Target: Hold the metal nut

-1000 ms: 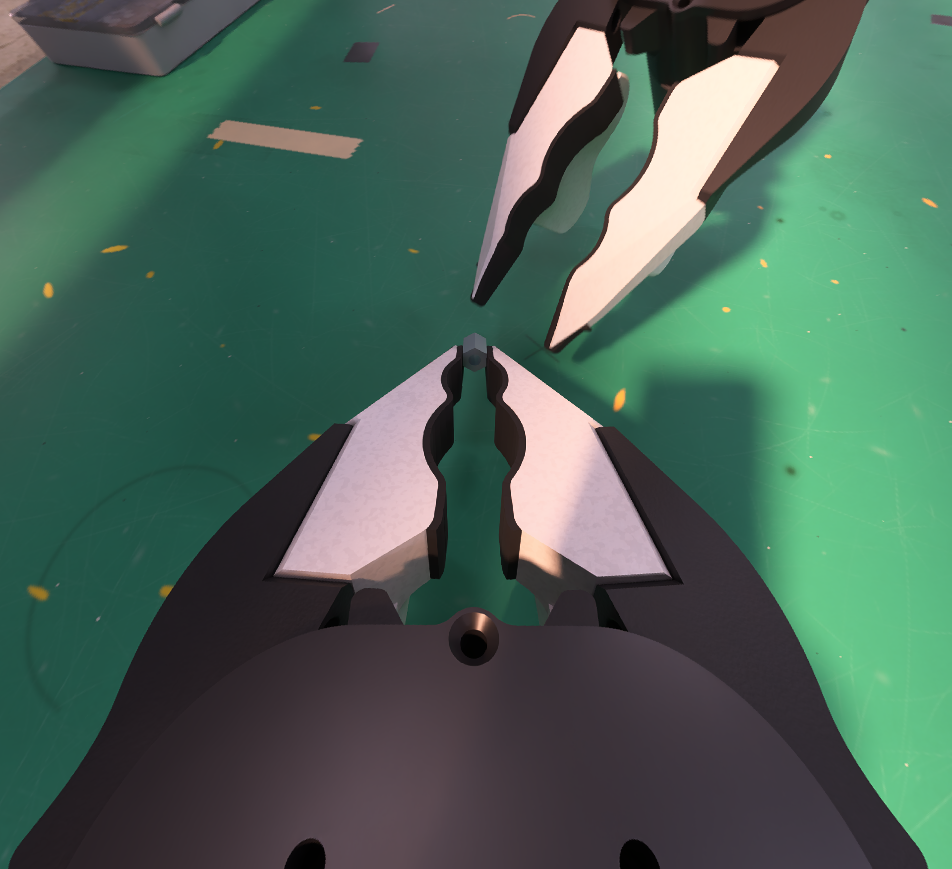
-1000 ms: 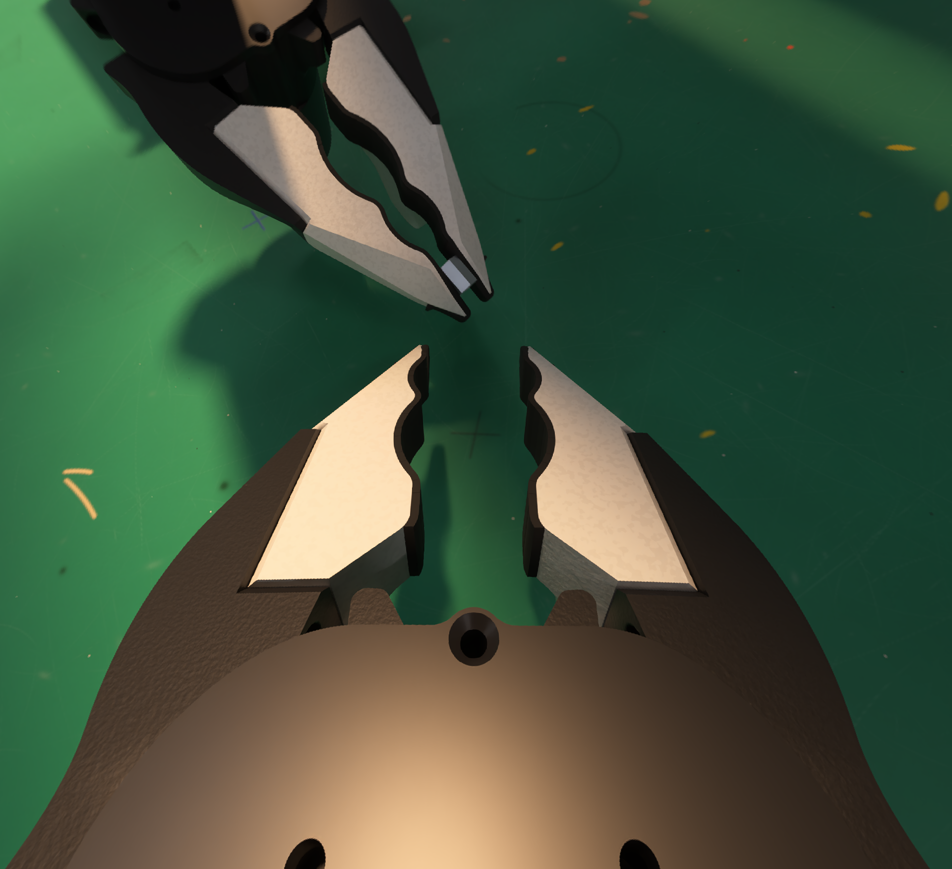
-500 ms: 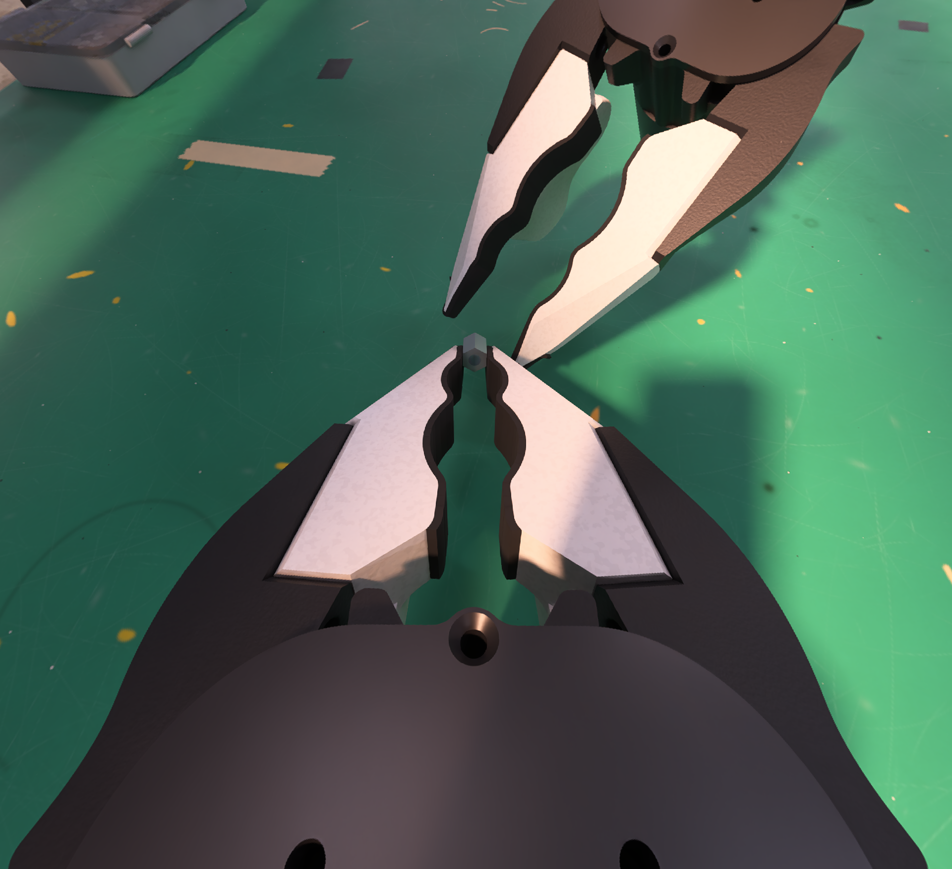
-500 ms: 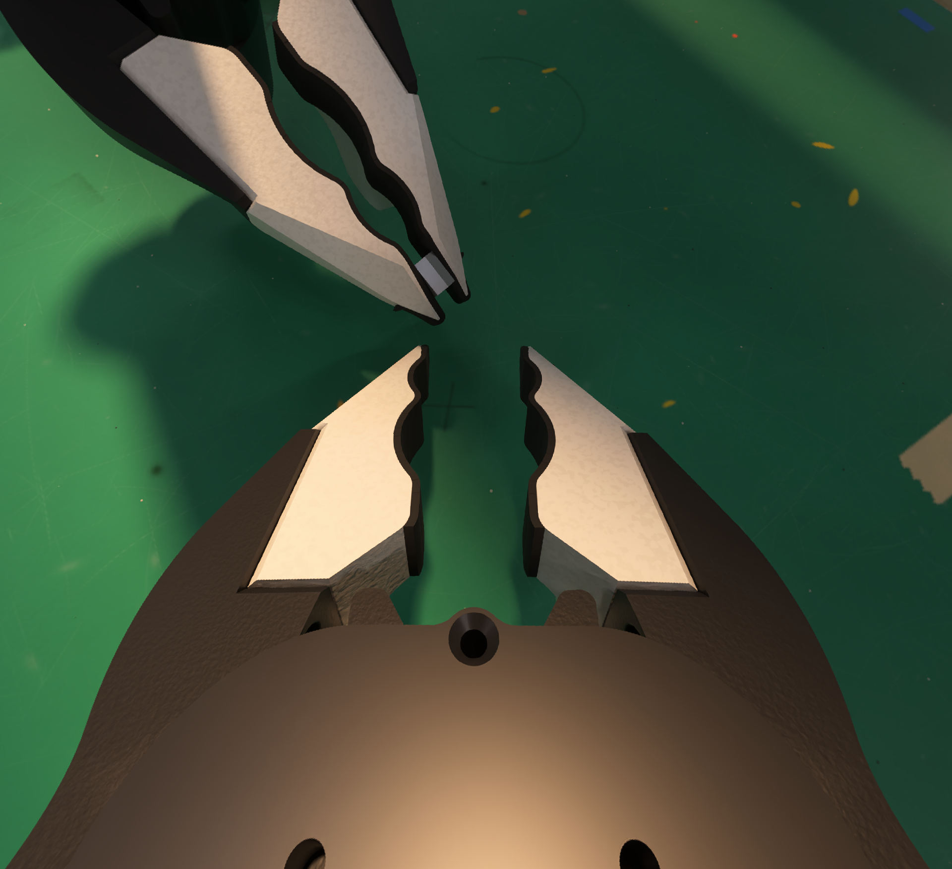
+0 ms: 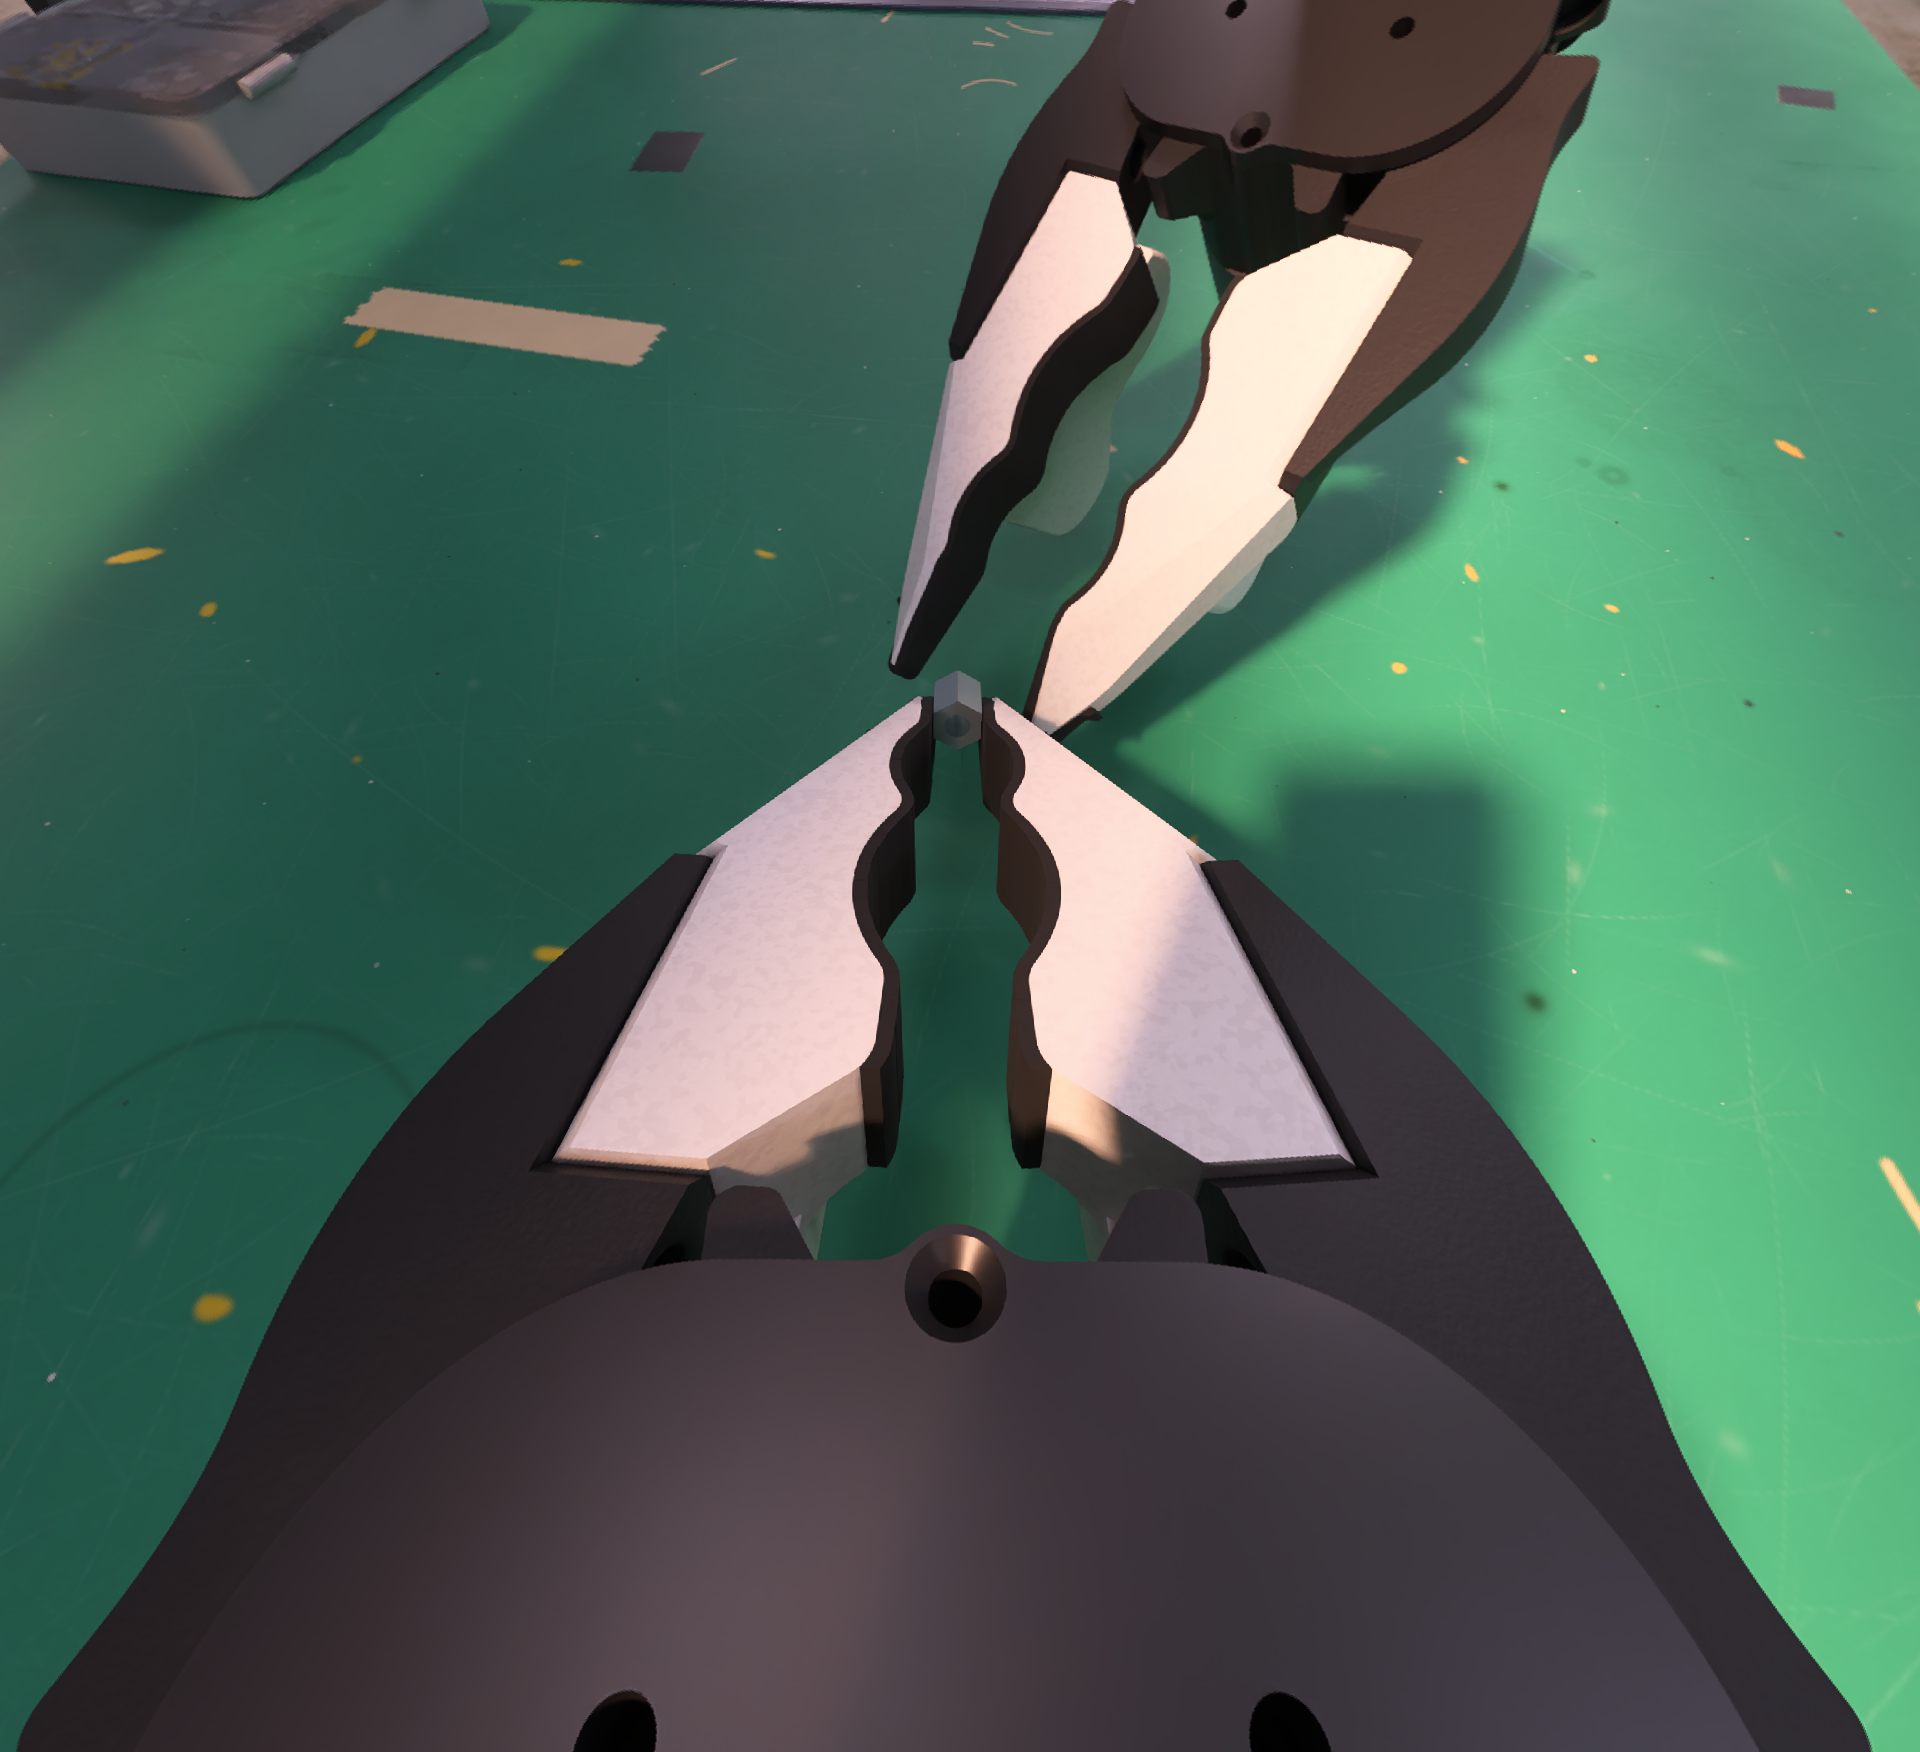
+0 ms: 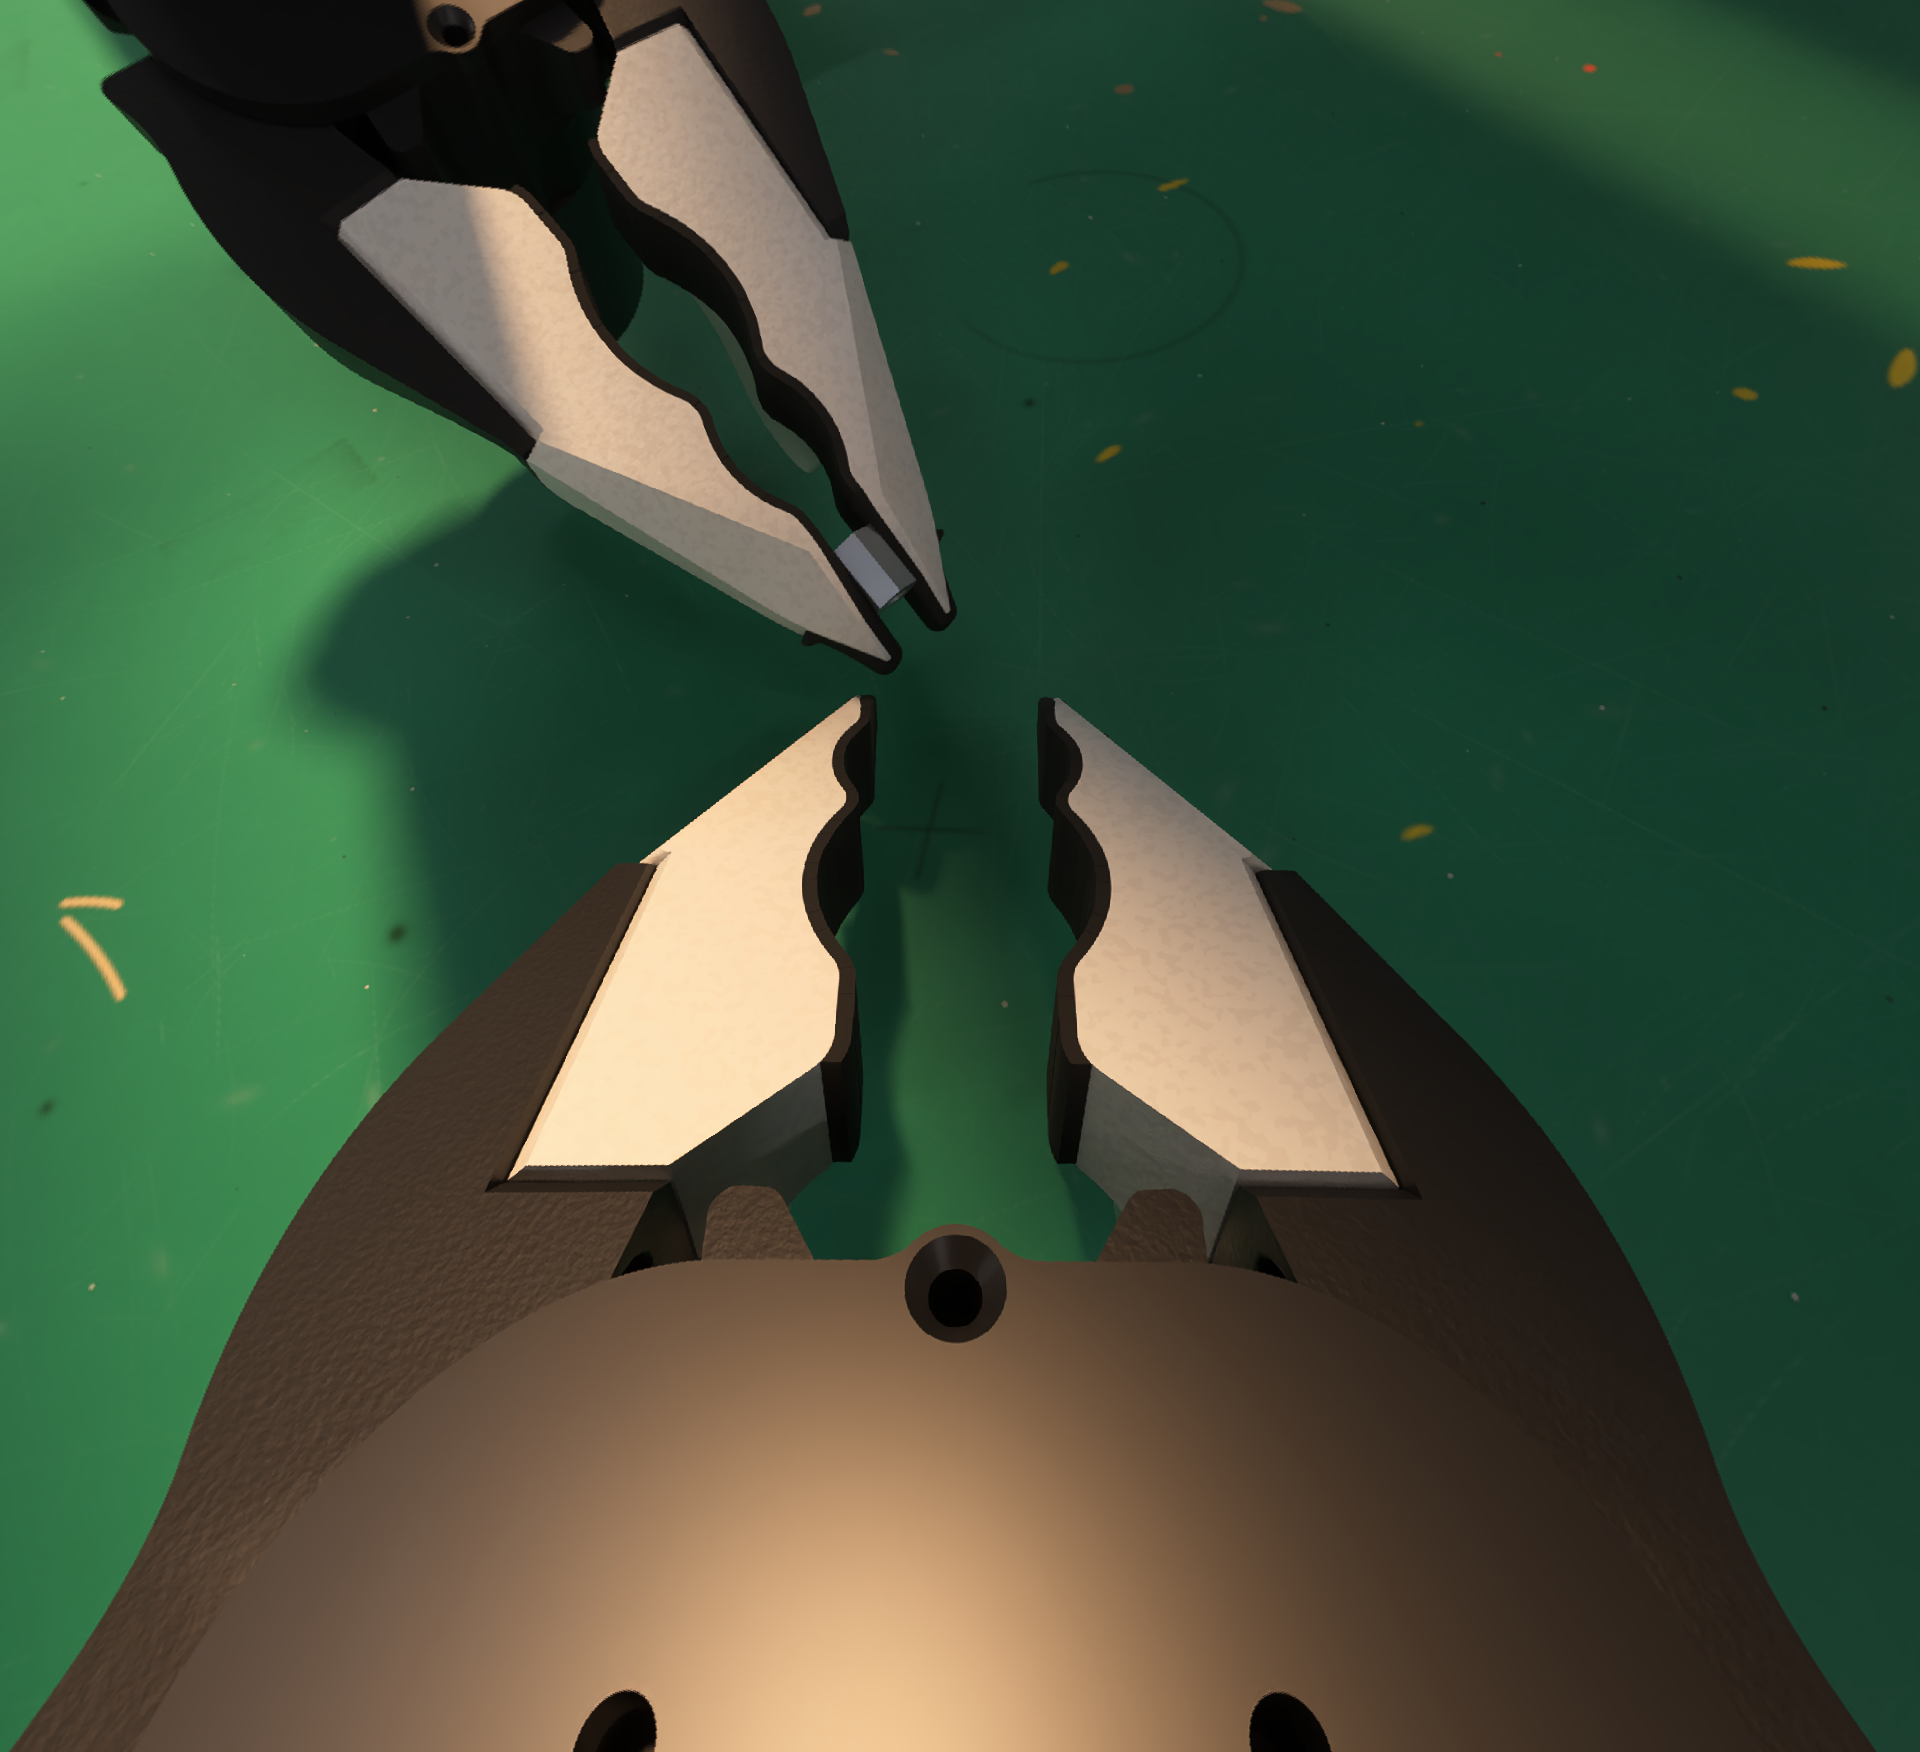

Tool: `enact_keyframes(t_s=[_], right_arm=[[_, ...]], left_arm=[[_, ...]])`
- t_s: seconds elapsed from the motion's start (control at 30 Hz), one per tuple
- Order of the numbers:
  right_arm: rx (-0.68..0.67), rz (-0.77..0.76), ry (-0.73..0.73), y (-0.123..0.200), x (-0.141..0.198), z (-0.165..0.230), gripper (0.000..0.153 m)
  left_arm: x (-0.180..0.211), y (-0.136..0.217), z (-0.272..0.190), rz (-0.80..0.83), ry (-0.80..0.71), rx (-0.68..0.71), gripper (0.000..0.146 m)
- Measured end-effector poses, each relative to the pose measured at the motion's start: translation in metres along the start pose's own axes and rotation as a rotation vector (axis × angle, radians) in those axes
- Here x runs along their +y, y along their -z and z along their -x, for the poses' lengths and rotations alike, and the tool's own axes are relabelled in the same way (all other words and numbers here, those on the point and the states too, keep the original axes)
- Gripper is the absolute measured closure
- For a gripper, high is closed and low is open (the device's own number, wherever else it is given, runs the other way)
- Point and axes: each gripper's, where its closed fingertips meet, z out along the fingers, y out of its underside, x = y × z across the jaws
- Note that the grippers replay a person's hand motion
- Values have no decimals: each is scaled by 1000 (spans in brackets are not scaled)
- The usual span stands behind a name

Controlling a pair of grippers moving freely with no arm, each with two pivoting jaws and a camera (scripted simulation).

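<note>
The dark left gripper (image 5: pixel 957 715) pinches the small grey hexagonal metal nut (image 5: pixel 957 723) between the tips of its 2 white fingers, above the green mat (image 5: pixel 312 767). The brown right gripper (image 6: pixel 957 715) points at it tip to tip, its jaws spread and empty, just short of the nut.

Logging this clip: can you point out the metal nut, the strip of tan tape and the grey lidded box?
metal nut (image 5: pixel 957 715): left wrist view, its facing hex side.
strip of tan tape (image 5: pixel 506 326): left wrist view, mid-strip.
grey lidded box (image 5: pixel 223 29): left wrist view, lid top.
</note>
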Motion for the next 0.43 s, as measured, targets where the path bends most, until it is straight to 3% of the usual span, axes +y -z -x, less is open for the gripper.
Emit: enact_keyframes(t_s=[0.13, 0.27, 0.43], right_arm=[[2, 2, -7, 8, 0, -2, 124], [78, 37, 10, 27, 2, -10, 94], [238, 56, 85, 38, 7, -30, 95]], left_arm=[[0, -2, -5, -8, 7, 23, 139], [0, -2, -6, -13, -6, 11, 139], [-2, -8, -13, -13, -19, 24, 138]])
